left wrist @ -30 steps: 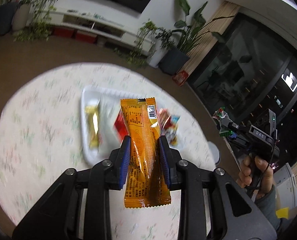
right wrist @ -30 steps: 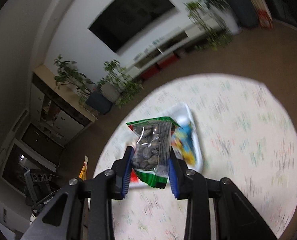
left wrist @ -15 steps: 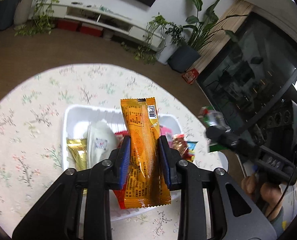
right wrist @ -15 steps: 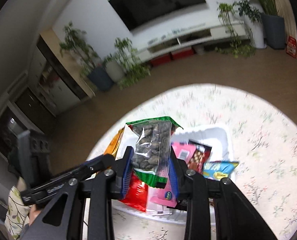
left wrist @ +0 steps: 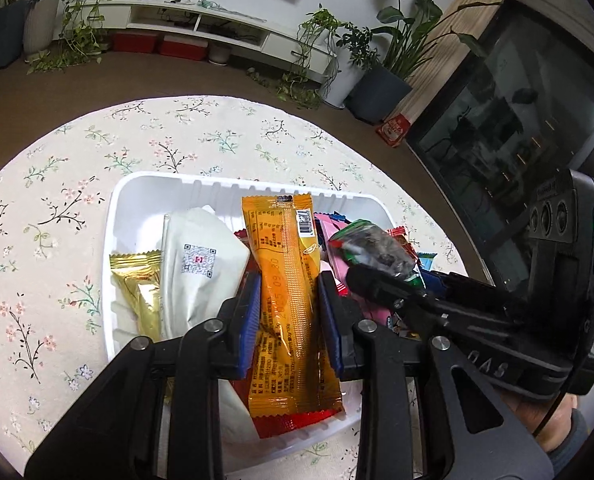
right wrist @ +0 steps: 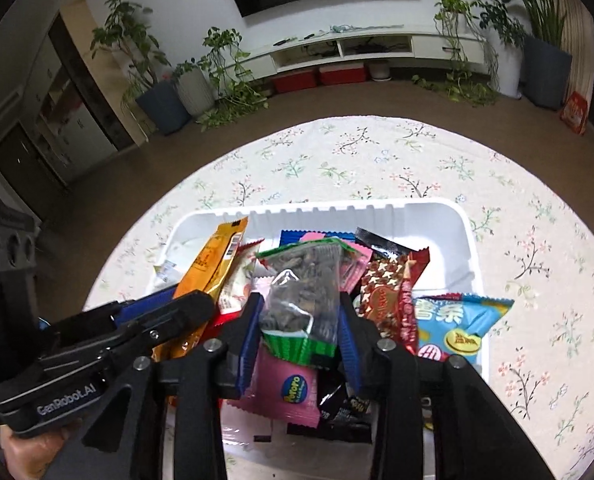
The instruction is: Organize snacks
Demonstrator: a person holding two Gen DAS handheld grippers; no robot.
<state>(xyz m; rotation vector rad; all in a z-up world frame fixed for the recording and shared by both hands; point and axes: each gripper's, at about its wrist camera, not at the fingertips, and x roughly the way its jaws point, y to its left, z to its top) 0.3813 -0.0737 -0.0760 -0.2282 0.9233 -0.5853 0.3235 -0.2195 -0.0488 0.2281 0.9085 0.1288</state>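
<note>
My left gripper (left wrist: 289,312) is shut on a long orange snack packet (left wrist: 285,264) and holds it over the white tray (left wrist: 137,188). My right gripper (right wrist: 301,320) is shut on a clear green-edged bag of dark seeds (right wrist: 303,292) over the same tray (right wrist: 437,216). The two grippers are side by side; the right one with its bag (left wrist: 373,244) shows in the left wrist view, and the orange packet (right wrist: 213,264) shows in the right wrist view. The tray holds several packets.
The tray sits on a round table with a floral cloth (left wrist: 57,184). In it lie a gold packet (left wrist: 137,288), a white pouch (left wrist: 201,256), a pink packet (right wrist: 285,384), a red star-print packet (right wrist: 389,292) and a blue packet (right wrist: 457,320). Floor and plants surround the table.
Both grippers have moved in from the sides and down over the tray, each still holding its packet. They now sit close together above the tray's contents.
</note>
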